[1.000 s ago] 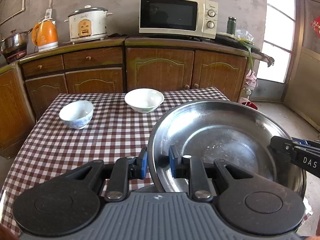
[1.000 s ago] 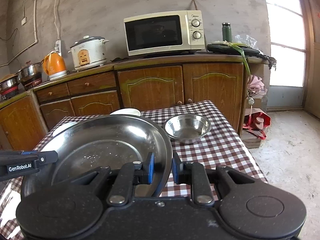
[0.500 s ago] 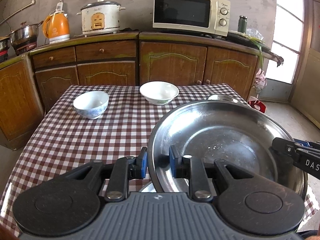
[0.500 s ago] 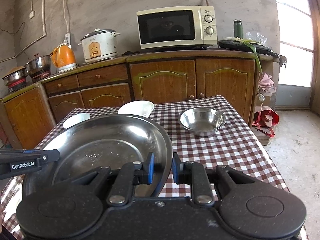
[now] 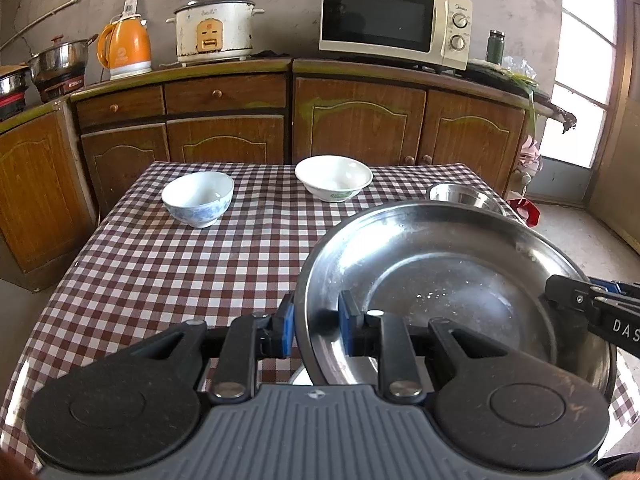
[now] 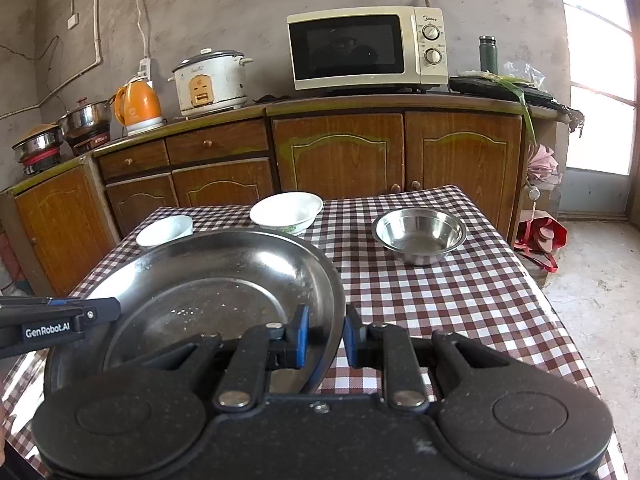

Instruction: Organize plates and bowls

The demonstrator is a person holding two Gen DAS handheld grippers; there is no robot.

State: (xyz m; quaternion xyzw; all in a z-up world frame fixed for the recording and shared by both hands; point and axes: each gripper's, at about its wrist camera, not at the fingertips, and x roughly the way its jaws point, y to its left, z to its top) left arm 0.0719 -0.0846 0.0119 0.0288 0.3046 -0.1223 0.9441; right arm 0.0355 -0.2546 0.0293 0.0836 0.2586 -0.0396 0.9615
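Two grippers grip one large steel plate (image 5: 448,276) between them, each clamped on an opposite side of its rim. The left gripper (image 5: 316,330) has its blue pads closed on the plate's left rim; the right gripper (image 6: 324,336) is closed likewise on the right rim. The plate is carried over the near part of the table (image 5: 168,264), tilted slightly, above the table's near right corner as seen from the left wrist.

Open room: the middle and the near left of the checked tablecloth are bare, and the right edge of the table beyond the plate is free as far as the steel bowl (image 6: 419,234).

Other items on the table: a blue-patterned bowl (image 5: 198,198) stands near the far left edge, a white bowl (image 5: 334,178) stands at the far edge near the middle, and the steel bowl stands toward the far right corner. All three are well apart from one another. From the left wrist the plate's far rim hides most of the steel bowl.

Beyond the far edge stand wooden cabinets (image 6: 340,152), carrying a microwave (image 6: 366,48), a rice cooker (image 5: 216,30) and an orange kettle (image 5: 125,48).
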